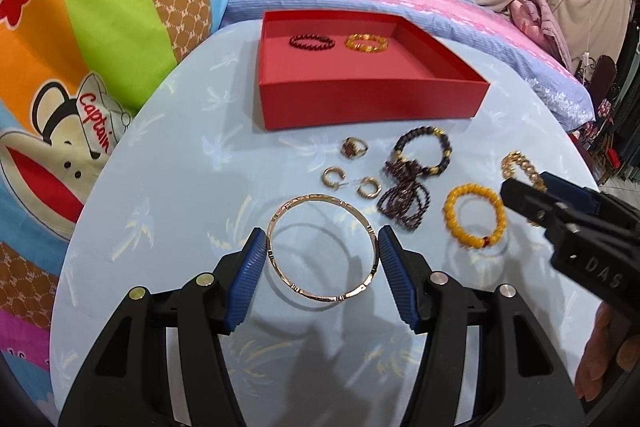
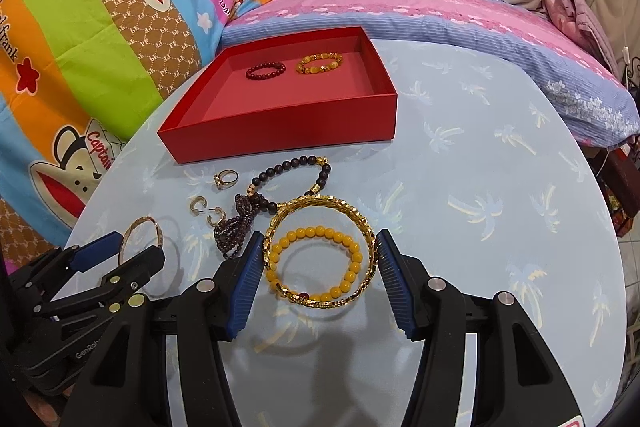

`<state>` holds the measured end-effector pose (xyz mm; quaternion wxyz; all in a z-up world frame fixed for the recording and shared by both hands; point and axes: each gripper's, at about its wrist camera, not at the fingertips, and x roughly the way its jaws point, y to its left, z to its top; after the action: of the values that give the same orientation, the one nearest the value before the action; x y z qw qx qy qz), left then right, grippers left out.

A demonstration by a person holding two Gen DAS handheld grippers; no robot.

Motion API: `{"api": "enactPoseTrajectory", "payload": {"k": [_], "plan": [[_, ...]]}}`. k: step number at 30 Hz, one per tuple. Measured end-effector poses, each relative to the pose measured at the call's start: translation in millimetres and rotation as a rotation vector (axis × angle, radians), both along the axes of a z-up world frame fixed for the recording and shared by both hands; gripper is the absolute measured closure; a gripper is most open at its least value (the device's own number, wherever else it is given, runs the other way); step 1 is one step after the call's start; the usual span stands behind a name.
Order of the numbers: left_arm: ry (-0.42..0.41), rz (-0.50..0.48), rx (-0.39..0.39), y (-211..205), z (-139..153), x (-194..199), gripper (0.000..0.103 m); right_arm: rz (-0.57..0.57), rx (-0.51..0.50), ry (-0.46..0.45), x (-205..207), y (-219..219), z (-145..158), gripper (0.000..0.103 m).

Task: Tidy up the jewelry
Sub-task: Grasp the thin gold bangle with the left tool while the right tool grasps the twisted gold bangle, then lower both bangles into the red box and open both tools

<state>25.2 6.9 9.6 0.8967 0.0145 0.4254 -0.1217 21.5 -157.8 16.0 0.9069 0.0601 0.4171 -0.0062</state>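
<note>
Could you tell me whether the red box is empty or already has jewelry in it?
Not empty: the red box holds a dark red bead bracelet and an amber bracelet.

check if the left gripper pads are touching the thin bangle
Touching. The left wrist view shows both pads of the left gripper pressed against opposite sides of the thin bangle, which casts a shadow beneath.

The box (image 1: 360,99) is red, holding a dark red bead bracelet (image 1: 311,41) and an amber one (image 1: 367,43). The table (image 2: 500,167) is pale blue with palm prints.
</note>
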Motion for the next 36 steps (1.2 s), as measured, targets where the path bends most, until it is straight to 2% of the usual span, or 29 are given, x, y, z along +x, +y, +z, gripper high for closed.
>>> {"api": "enactPoseTrajectory", "payload": {"k": [12, 19, 28, 36], "plan": [[-0.034, -0.028, -0.013, -8, 19, 12, 0.048, -0.012, -0.001, -0.024, 9, -5, 10, 0.049], [-0.054, -0.037, -0.025, -14, 32, 32, 0.048, -0.018, 0.021, -0.045, 28, -16, 21, 0.049], [-0.119, -0.049, -0.044, -28, 59, 89, 0.048, -0.003, 0.017, -0.116, 89, -31, 51, 0.049], [-0.146, -0.038, -0.019, -41, 66, 165, 0.048, 0.022, 0.005, -0.138, 162, -30, 61, 0.049]]}}
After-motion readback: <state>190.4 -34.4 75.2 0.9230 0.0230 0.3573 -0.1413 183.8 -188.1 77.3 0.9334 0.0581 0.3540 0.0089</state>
